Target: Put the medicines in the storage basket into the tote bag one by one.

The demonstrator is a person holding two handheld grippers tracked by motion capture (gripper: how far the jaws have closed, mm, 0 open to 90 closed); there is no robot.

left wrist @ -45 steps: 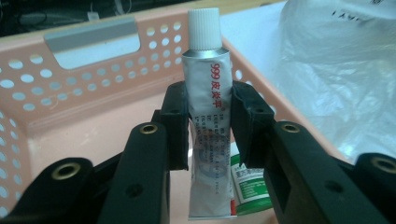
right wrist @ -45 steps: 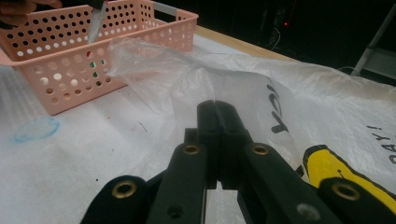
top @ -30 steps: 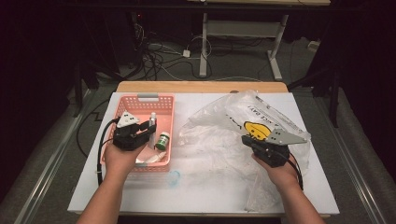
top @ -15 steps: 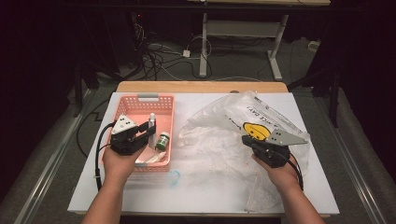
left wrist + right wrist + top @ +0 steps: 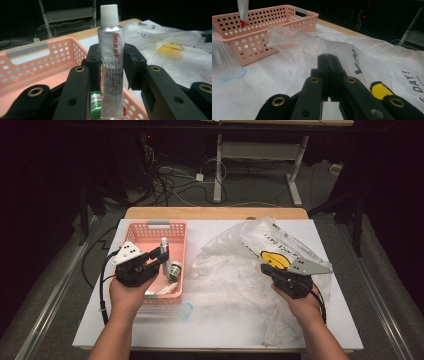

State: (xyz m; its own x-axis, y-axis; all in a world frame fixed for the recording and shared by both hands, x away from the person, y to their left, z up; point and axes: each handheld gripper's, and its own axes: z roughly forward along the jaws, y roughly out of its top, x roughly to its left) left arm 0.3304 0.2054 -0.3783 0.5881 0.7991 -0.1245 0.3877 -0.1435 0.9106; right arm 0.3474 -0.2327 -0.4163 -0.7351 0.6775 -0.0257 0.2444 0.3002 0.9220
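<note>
Tube clamped over basket, bag pinched at right

Left tongs (image 5: 161, 254) are clamped on a silver ointment tube (image 5: 111, 62), one black pad on each flat side. The tube stands upright between the pads, white ribbed cap on top, red characters running down its face. In the high view the tube (image 5: 164, 251) sits above the pink perforated basket (image 5: 150, 227), inside its right half. Crimped lower end of the tube hangs clear of the basket floor in the left gripper view.

A small green-capped bottle (image 5: 175, 270) lies on the basket floor just beside the tube, toward the basket's right wall. The same bottle (image 5: 96, 103) appears low behind the left pad.

Right tongs (image 5: 327, 58) are pressed together on a fold of the clear plastic bag (image 5: 294, 42). The film bunches upward from the tips. The bag (image 5: 235, 265) spreads over the right half of the white desk (image 5: 215, 330); it carries a yellow smiley print (image 5: 274, 260) and black lettering. The right hand (image 5: 300, 307) rests low on the bag.

A faint blue ring mark (image 5: 185, 309) sits on the desk just in front of the basket.
</note>
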